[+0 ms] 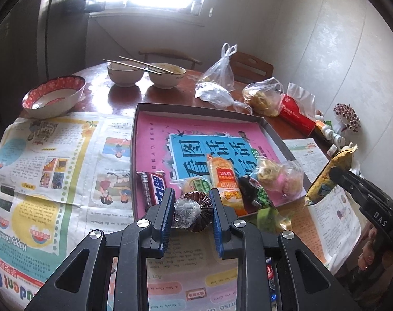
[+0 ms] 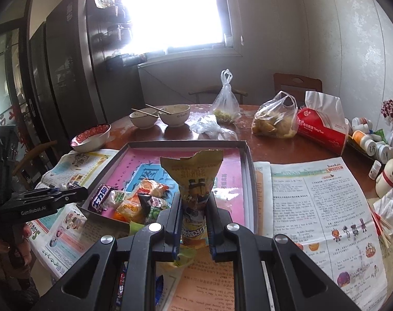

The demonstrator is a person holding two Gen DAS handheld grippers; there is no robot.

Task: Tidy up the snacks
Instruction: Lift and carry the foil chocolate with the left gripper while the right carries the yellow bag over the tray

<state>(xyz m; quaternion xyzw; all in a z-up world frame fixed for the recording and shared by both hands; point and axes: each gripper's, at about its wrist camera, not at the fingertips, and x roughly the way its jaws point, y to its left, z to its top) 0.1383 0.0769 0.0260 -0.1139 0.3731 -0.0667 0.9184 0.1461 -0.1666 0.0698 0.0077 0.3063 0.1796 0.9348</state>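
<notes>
Snacks heaped in tray's near corner for sorting, left claw clamped on foil-cupped sweet, right claw pinching torn yellow packet above tabletop.

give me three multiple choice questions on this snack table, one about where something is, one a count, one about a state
1. Where does the red tissue pack lie?
A. inside the tray
B. on the bare wooden table beyond the tray
C. in a bowl

2. How many plain white bowls carry wooden chopsticks across them?
A. two
B. one
C. four

3. What is the right gripper doing?
A. hanging open with nothing in it
B. pressing on a newspaper
C. shut on a torn-topped yellow snack packet

Answers:
1 B: it sits on the wood past the shallow grey cardboard tray with a pink book cover, near the tied plastic bags.
2 A: two white bowls stand side by side under the chopsticks.
3 C: the packet stands upright, clamped between both fingers.
</notes>
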